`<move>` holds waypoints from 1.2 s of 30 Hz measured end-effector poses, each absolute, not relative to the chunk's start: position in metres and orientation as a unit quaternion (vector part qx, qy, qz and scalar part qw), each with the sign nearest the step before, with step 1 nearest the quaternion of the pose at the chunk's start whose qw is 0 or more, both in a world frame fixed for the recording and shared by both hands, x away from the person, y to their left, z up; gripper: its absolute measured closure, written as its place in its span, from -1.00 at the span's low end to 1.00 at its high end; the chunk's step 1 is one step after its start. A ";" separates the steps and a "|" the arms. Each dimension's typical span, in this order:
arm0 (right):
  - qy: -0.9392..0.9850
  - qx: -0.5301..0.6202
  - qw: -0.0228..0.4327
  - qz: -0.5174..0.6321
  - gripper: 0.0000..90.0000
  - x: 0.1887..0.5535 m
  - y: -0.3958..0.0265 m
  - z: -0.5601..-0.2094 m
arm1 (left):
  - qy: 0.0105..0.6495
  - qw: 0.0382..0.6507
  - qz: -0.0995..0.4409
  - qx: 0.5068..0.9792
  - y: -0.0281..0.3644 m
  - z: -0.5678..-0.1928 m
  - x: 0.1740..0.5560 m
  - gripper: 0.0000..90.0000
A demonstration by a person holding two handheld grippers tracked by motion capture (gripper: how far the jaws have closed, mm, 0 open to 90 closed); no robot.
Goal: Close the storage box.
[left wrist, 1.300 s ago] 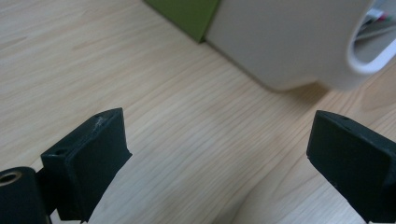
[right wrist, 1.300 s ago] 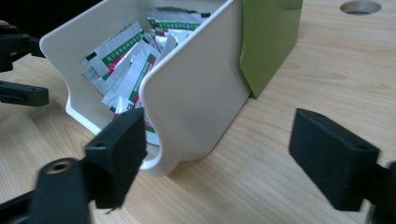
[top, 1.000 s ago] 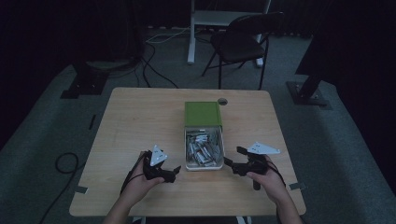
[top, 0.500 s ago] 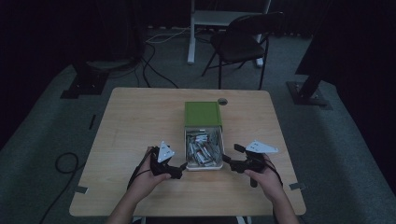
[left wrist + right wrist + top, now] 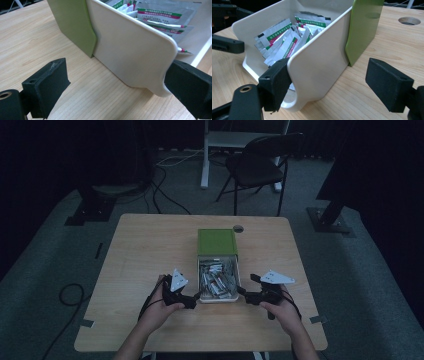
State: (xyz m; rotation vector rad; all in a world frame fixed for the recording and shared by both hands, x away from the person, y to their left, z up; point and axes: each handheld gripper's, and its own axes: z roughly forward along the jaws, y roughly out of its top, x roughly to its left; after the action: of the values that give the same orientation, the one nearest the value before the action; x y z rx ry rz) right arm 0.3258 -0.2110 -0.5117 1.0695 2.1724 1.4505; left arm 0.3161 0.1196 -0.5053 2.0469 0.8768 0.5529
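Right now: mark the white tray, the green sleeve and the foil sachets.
white tray (image 5: 319, 67), right gripper view, near side wall.
green sleeve (image 5: 216, 242), high view, top face.
foil sachets (image 5: 284, 40), right gripper view, on one sachet's printed face.

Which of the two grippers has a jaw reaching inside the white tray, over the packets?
The right gripper: its jaws straddle the near corner wall of the white tray, one on the packets' side. The left gripper has both jaws outside, open at the corner.
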 end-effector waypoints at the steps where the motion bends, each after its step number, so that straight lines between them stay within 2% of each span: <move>1: 0.759 0.375 0.157 0.508 -0.55 0.326 -0.211 -0.512 | 0.347 0.411 0.219 0.814 0.119 -0.505 0.317 -0.87; 17: 0.767 0.372 0.159 0.498 -0.69 0.332 -0.210 -0.511 | 0.351 0.417 0.218 0.809 0.119 -0.502 0.323 -0.89; 36: 0.770 0.376 0.163 0.490 -0.70 0.342 -0.207 -0.508 | 0.362 0.412 0.218 0.807 0.119 -0.500 0.336 -0.89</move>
State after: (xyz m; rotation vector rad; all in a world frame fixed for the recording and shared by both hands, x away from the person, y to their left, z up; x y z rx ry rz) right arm 0.3423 -0.2071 -0.5081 1.0727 2.1945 1.3963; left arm 0.3358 0.1190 -0.5003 2.0314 0.9116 0.5497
